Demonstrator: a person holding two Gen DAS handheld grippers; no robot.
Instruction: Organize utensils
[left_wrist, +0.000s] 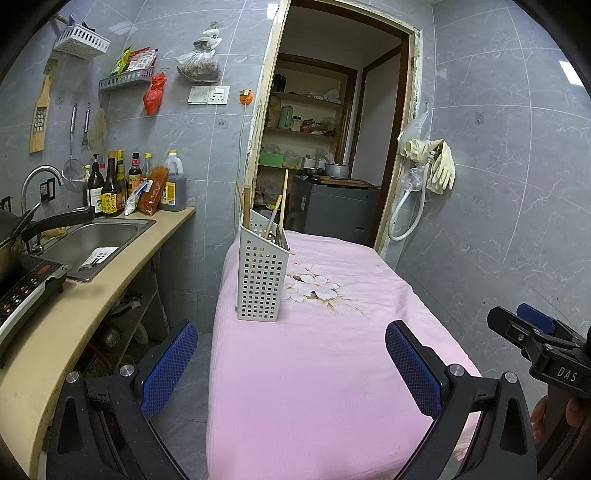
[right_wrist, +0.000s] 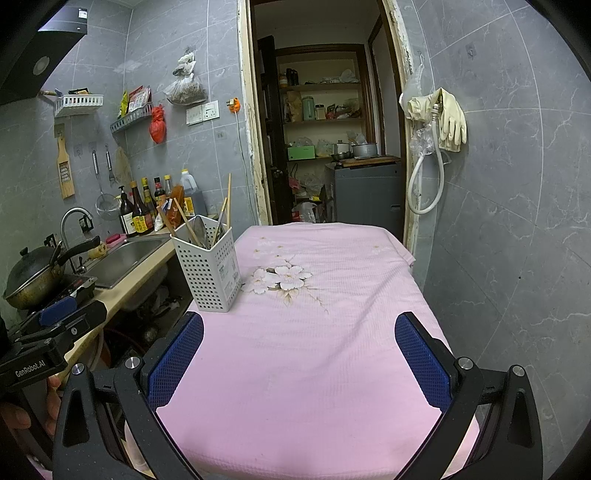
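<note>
Utensils (right_wrist: 207, 227) upright in perforated white holder (right_wrist: 210, 273) on pink-clothed surface (right_wrist: 314, 369); left tongs (left_wrist: 291, 365) and right tongs (right_wrist: 299, 360) spread, empty.

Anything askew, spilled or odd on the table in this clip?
Nothing stands out. The caddy stands upright near the left edge of the pink cloth, utensils inside it. No spill shows. Both hand-held grippers are open and empty.

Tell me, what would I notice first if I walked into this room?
Probably the pink tablecloth with white flowers, filling the middle. A white holey utensil holder stands near its left edge, with chopsticks and a spoon sticking out. Both grippers, left and right, are open and empty above the near end.
</note>
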